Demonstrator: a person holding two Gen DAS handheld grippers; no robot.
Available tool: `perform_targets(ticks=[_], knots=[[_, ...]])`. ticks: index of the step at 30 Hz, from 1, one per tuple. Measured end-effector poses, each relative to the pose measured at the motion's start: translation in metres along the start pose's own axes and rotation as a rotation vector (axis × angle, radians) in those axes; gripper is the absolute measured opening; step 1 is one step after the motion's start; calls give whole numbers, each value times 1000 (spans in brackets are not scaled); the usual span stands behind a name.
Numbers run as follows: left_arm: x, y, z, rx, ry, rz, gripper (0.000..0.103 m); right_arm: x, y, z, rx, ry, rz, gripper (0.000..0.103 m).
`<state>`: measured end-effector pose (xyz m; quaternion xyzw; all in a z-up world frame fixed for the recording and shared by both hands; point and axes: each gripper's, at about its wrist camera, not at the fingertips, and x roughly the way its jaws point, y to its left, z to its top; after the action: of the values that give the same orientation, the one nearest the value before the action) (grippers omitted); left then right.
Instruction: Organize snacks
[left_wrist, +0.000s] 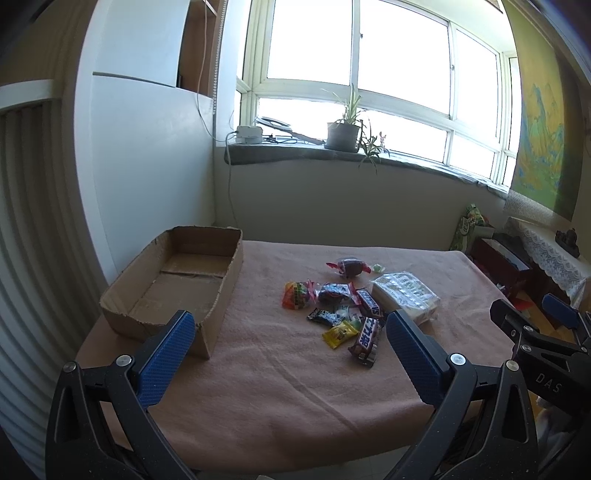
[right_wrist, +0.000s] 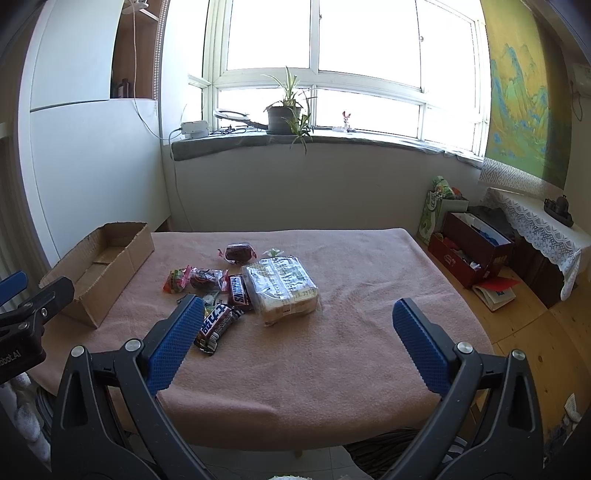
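Right wrist view: the snacks (right_wrist: 236, 284) are found heaped mid-bench, ahead and left of the right tongs (right_wrist: 297, 325), which are spread and empty. The left tongs (left_wrist: 290, 341), likewise spread and empty, are judged nearer the open cardboard box (left_wrist: 177, 284) at the bench's left. The glossy brown bar (right_wrist: 216, 326) lies nearest, its long axis running diagonally away. A soft clear-wrapped bread pack (right_wrist: 282, 290) adjoins crinkly wrappers on pink napped cloth (right_wrist: 295, 369).

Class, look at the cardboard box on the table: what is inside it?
The cardboard box shows only its bare floor with a flap seam; no snacks are inside. The near corner, behind the left gripper's finger, and the strip behind the near wall are hidden.
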<state>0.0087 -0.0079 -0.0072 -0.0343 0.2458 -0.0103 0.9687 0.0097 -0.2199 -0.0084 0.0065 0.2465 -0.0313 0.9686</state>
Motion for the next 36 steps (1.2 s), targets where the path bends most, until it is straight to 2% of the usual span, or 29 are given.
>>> perform_targets(ticks=[24,36], knots=[[4,0,-2,-7,16,-15,103,4,-1,-2,-2,14,0,103],[22,-8,-1,-2,58,-37,103,30,-8,-2,-10,60,0,103]])
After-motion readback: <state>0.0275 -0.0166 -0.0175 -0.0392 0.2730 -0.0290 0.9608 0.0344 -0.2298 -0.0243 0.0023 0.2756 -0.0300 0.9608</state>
